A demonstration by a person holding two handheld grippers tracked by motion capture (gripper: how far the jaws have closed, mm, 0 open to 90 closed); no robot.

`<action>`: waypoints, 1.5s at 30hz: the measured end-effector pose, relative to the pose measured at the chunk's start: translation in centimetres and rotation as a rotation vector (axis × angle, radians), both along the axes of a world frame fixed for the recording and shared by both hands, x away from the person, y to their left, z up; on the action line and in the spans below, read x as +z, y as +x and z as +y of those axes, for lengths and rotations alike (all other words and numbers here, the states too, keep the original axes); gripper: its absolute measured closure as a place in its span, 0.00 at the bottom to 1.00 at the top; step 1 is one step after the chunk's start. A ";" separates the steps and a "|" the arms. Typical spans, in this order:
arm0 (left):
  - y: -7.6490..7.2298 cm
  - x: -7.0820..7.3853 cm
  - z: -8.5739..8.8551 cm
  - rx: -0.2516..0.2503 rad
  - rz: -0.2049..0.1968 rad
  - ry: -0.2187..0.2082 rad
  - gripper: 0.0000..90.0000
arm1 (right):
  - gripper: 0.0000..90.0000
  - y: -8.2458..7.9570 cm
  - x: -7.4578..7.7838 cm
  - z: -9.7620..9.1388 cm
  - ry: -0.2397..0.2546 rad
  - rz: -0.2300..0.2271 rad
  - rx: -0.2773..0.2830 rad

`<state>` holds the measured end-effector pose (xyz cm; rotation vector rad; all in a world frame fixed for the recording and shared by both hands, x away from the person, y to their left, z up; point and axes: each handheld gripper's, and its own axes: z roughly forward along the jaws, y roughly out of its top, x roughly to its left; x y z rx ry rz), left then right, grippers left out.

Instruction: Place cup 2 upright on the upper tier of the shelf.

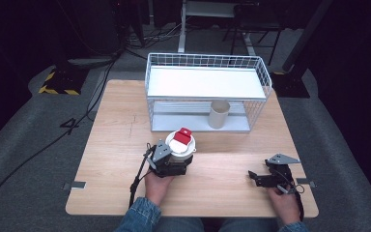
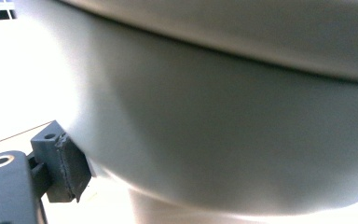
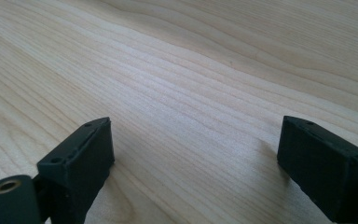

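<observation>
Your left claw [image 1: 174,162] straddles the white pot [image 1: 181,147]; whether it grips, you cannot tell, so lifting may tip it. Right claw [image 1: 257,176] rests empty, jaws apart, on the bench [image 1: 116,145].

The light wooden worktop [image 1: 116,145] carries a white wire rack [image 1: 207,92] at twelve o'clock, with a beige cup [image 1: 219,114] inside its lower level, and a white bowl [image 1: 183,147] at centre.
</observation>
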<state>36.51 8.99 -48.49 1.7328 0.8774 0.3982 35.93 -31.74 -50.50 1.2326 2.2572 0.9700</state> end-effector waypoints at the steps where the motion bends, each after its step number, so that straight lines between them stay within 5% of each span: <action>1: 0.0 0.0 0.0 0.000 0.000 0.001 0.12 | 0.12 0.0 0.0 0.0 0.000 0.000 0.000; 20: -0.4 0.5 0.1 -0.010 -0.016 0.005 0.13 | 0.12 0.0 0.0 0.0 -0.001 0.000 -0.003; 45: -2.8 3.9 2.8 -0.001 -0.034 -0.025 0.14 | 0.11 0.0 0.0 0.1 0.000 0.003 -0.010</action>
